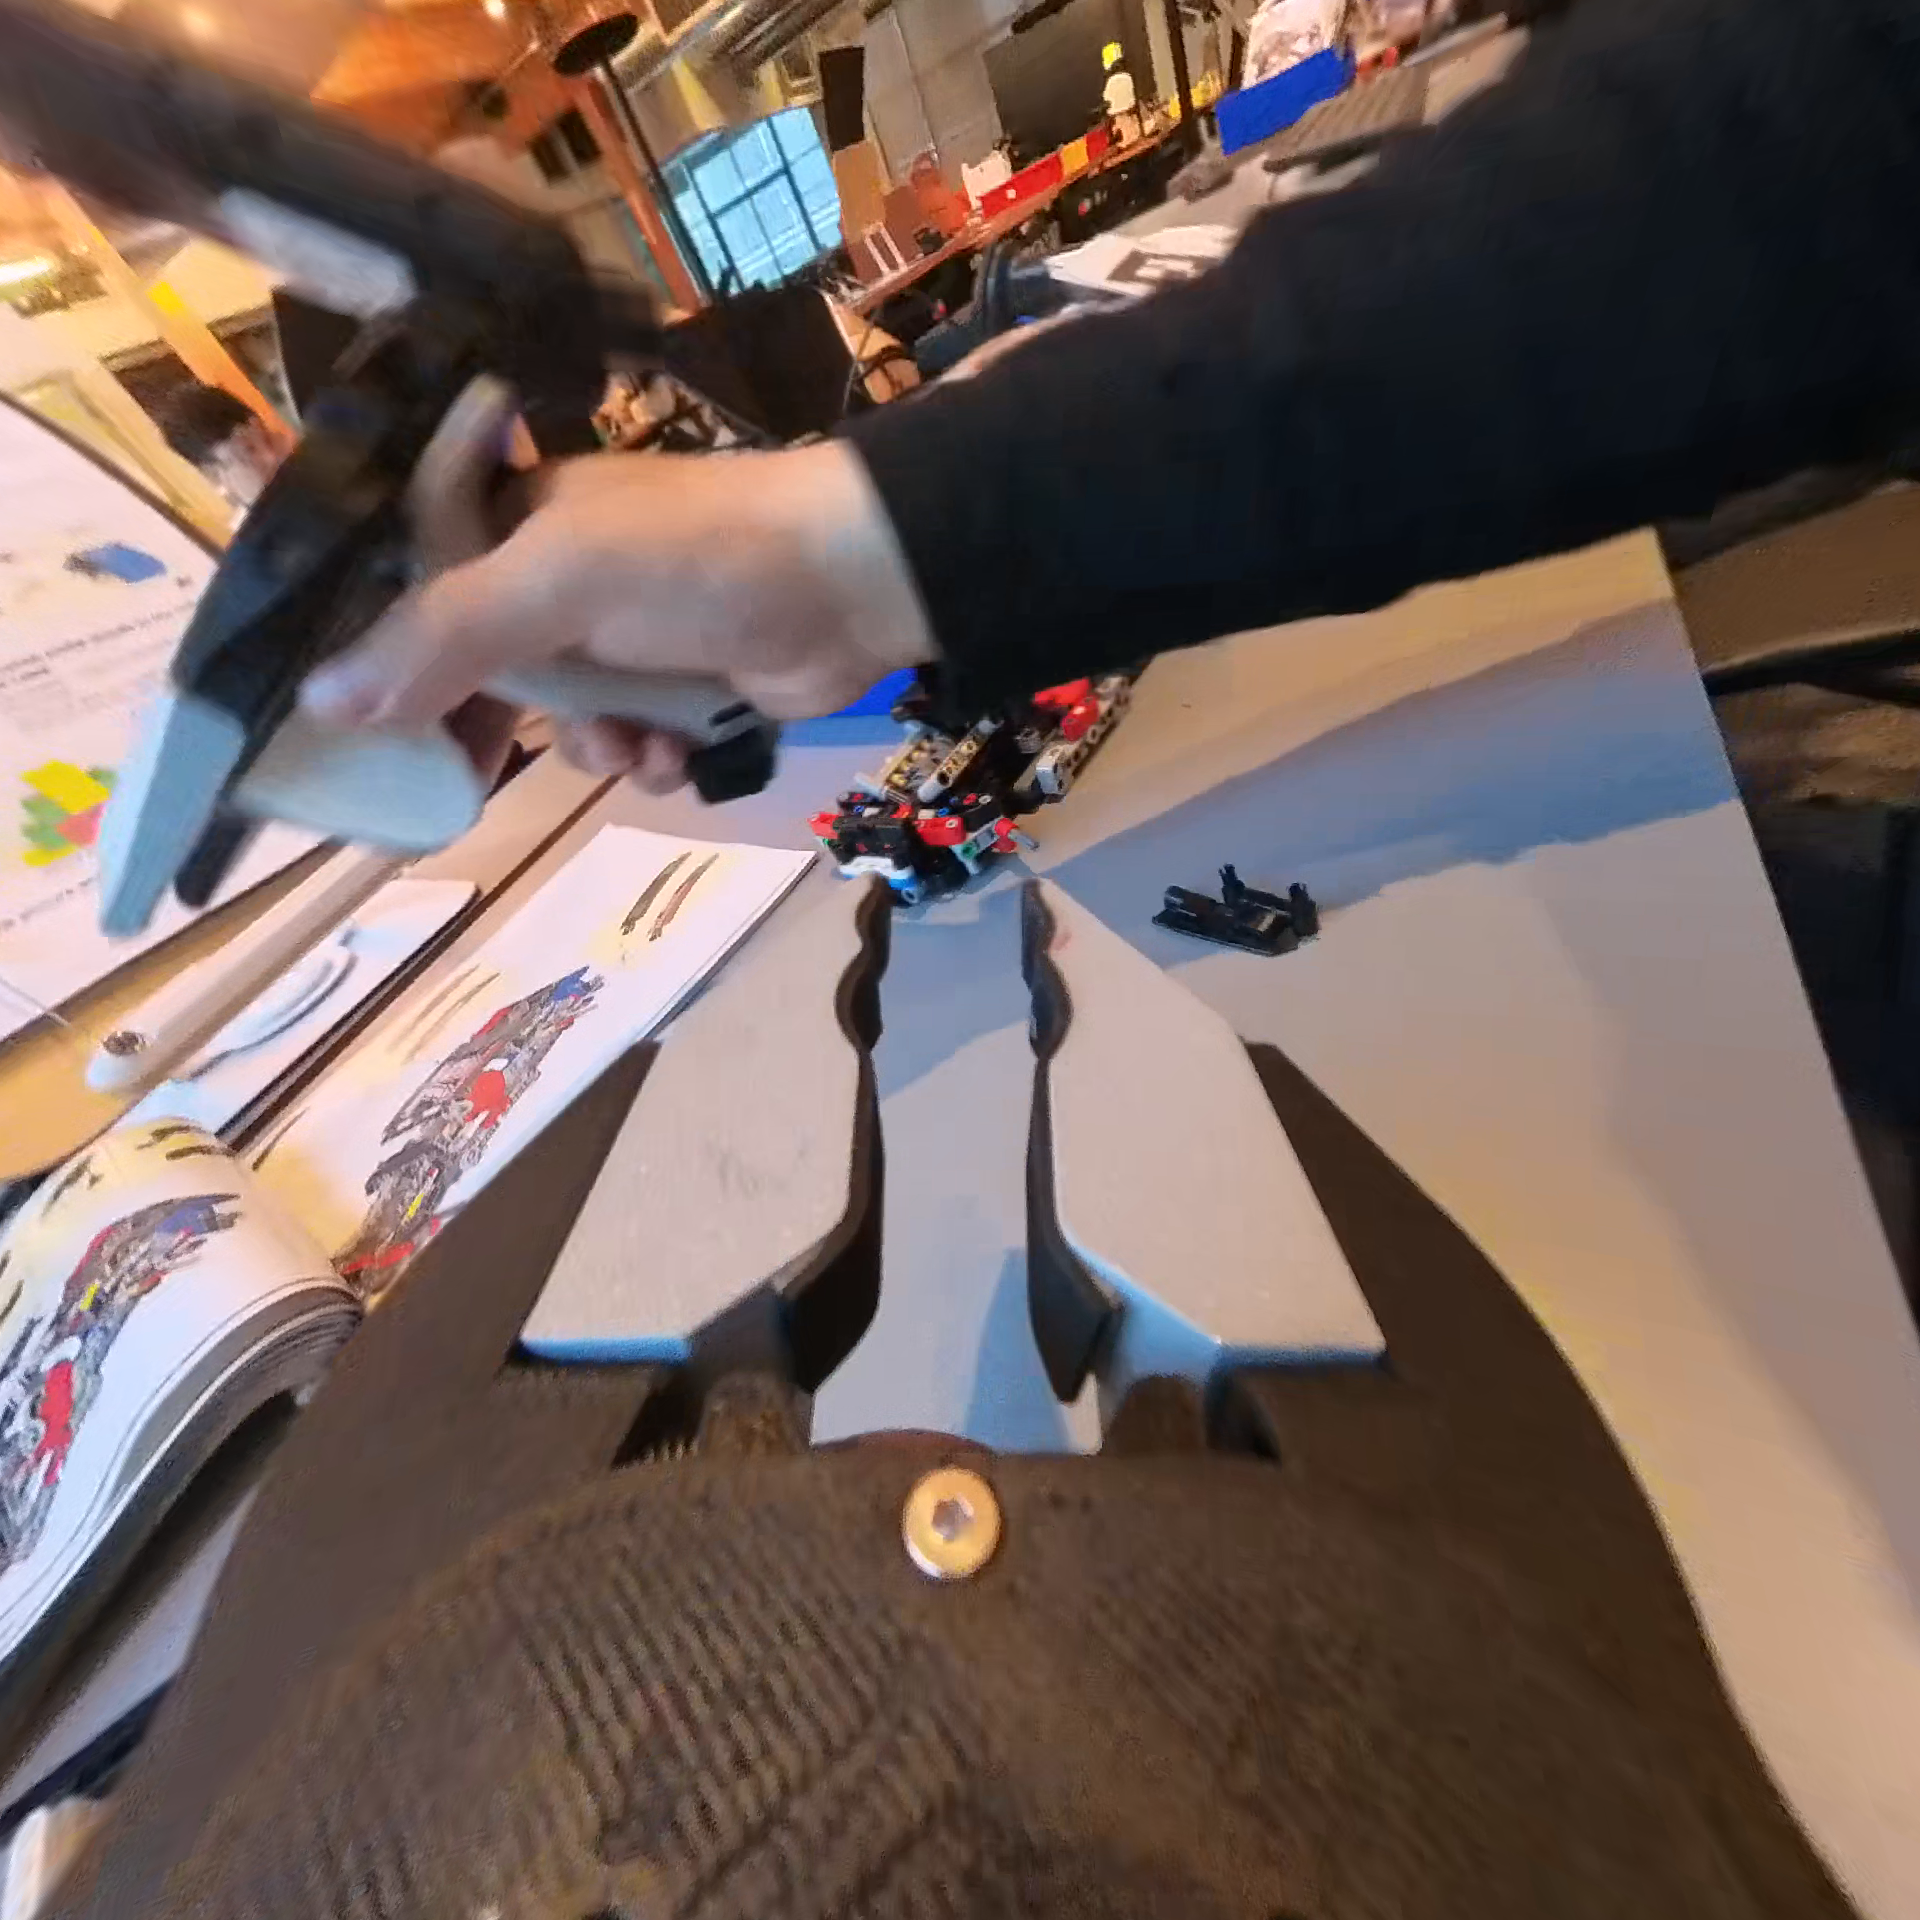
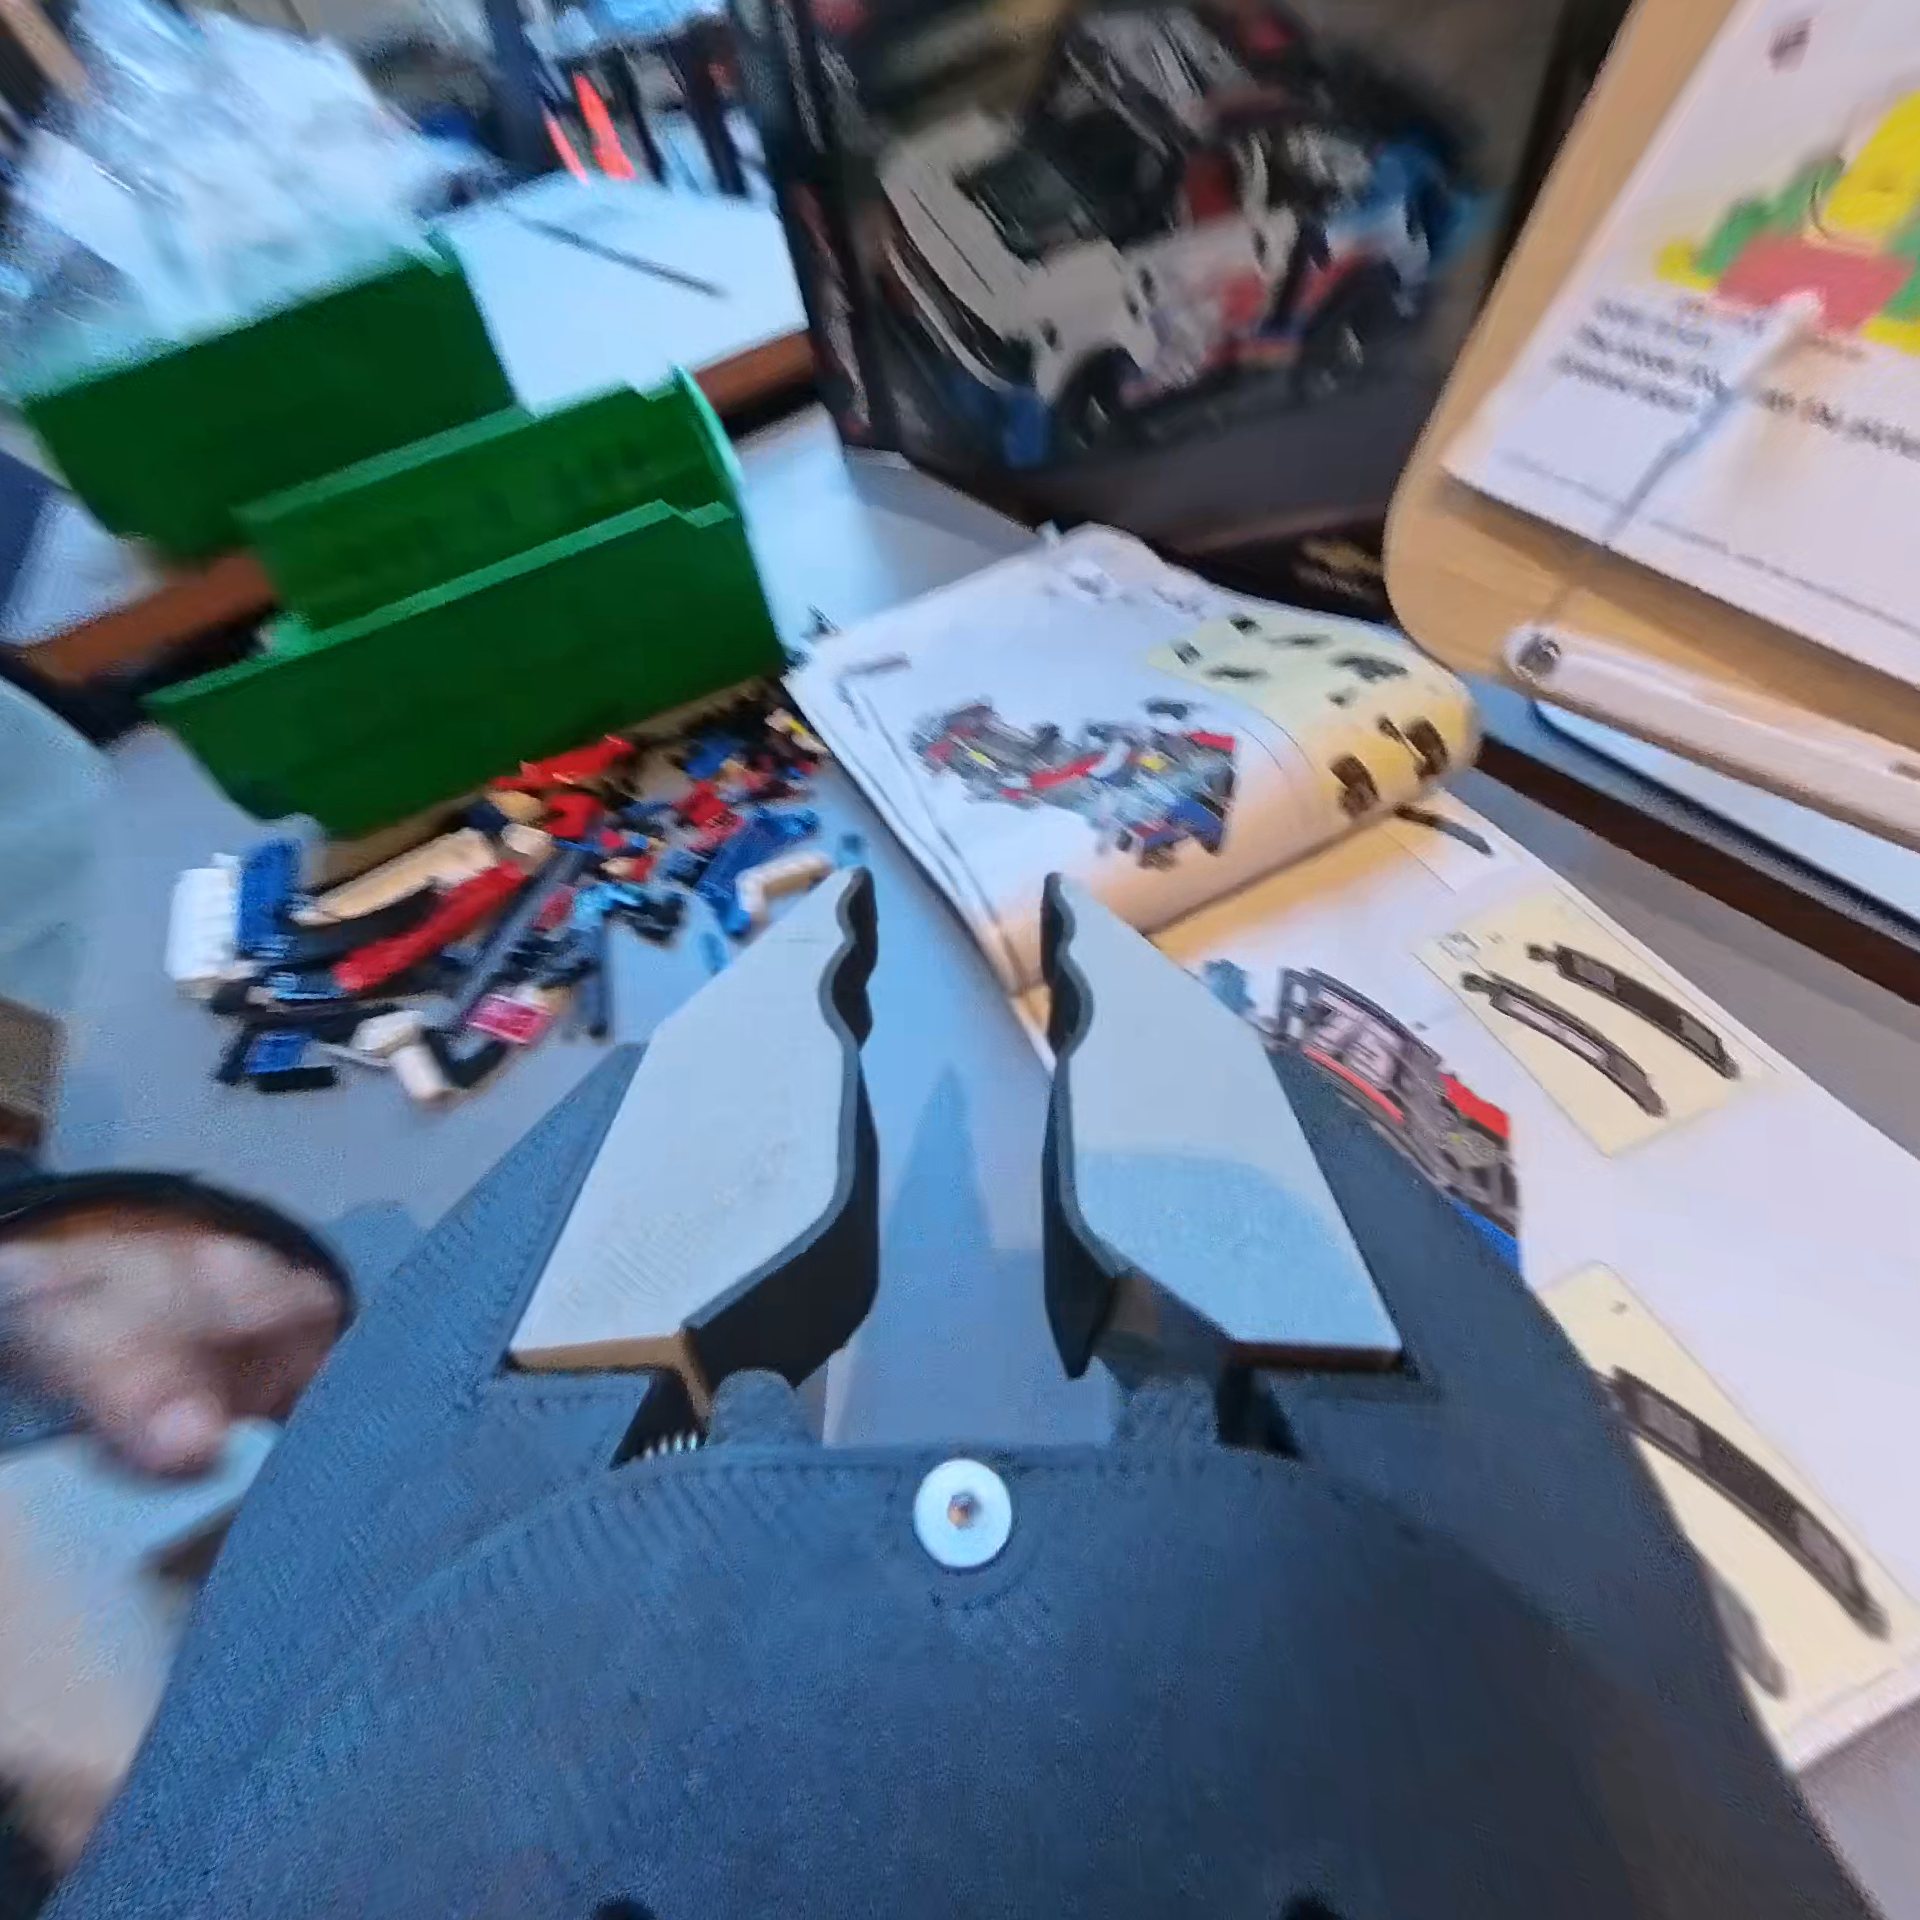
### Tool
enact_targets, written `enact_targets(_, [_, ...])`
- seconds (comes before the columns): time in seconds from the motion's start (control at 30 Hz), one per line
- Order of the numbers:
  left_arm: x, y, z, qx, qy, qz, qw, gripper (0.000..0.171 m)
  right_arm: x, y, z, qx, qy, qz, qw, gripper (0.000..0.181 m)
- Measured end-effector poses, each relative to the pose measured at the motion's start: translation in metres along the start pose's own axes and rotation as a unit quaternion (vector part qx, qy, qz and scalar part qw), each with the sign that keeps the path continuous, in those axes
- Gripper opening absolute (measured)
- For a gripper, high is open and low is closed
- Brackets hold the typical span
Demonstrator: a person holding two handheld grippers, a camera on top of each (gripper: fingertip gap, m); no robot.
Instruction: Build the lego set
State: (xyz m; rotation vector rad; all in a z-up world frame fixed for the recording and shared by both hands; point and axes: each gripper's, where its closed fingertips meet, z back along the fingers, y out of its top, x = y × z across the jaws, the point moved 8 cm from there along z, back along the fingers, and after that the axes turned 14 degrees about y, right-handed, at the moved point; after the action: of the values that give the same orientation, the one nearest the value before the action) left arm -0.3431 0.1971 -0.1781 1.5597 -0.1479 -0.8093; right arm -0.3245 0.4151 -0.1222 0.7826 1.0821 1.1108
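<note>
In the left wrist view my left gripper [image 1: 954, 902] is open and empty, just short of the partly built black, red and grey lego model [image 1: 961, 800] on the grey table. A loose black lego part [image 1: 1236, 914] lies to the right of the fingertips. My right gripper [image 1: 156, 821] shows at upper left, held in a hand above the open instruction booklet [image 1: 582, 997]. In the right wrist view my right gripper [image 2: 956, 914] is open and empty, above the table between a pile of loose lego pieces [image 2: 488, 914] and the booklet [image 2: 1143, 748].
Green stacked bins [image 2: 457, 582] stand behind the pile. The lego box [image 2: 1164, 260] stands at the back. A wooden board with a printed sheet [image 2: 1714, 343] leans at right. A dark-sleeved arm [image 1: 1351, 416] crosses above the model. The table's right edge [image 1: 1714, 748] is near. The gap from one gripper's tips to the other's is roughly 20 centimeters.
</note>
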Motion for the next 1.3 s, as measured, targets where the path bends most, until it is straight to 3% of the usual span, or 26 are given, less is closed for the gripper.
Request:
enact_targets(0.13, [0.013, 0.003, 0.001, 0.010, -0.009, -0.044, 0.999, 0.020, 0.048, -0.006, -0.049, -0.092, -0.020, -0.048, 0.994, 0.038])
enact_targets(0.3, [0.015, -0.001, 0.002, -0.008, -0.005, -0.059, 0.998, 0.019, 0.083, -0.013, -0.094, -0.114, 0.017, -0.090, 0.989, 0.053])
enact_targets(0.5, [-0.001, -0.001, 0.001, -0.021, 0.006, 0.052, 0.998, 0.019, 0.085, -0.020, -0.130, -0.149, 0.087, -0.101, 0.980, 0.053])
enact_targets(0.67, [0.002, -0.010, -0.006, -0.053, -0.042, 0.127, 0.990, 0.019, 0.080, -0.019, -0.151, -0.176, 0.133, -0.091, 0.971, 0.053])
enact_targets(0.8, [-0.003, -0.009, -0.008, -0.033, -0.054, 0.171, 0.983, 0.019, 0.079, -0.021, -0.157, -0.201, 0.145, -0.069, 0.966, 0.052])
enact_targets(0.93, [-0.003, -0.009, -0.010, -0.035, -0.065, 0.180, 0.981, 0.019, 0.077, -0.027, -0.166, -0.228, 0.115, -0.015, 0.967, 0.039])
enact_targets(1.1, [0.000, -0.006, -0.003, -0.017, -0.089, 0.187, 0.978, 0.018, 0.057, -0.034, -0.177, -0.290, 0.037, 0.144, 0.945, 0.026])
enact_targets(1.13, [0.001, -0.006, 0.000, -0.027, -0.102, 0.188, 0.977, 0.018, 0.051, -0.036, -0.178, -0.293, 0.040, 0.156, 0.942, 0.011])
enact_targets(1.3, [-0.018, -0.014, 0.013, -0.058, -0.133, 0.197, 0.970, 0.020, 0.048, -0.037, -0.178, -0.309, 0.039, 0.177, 0.934, 0.000])
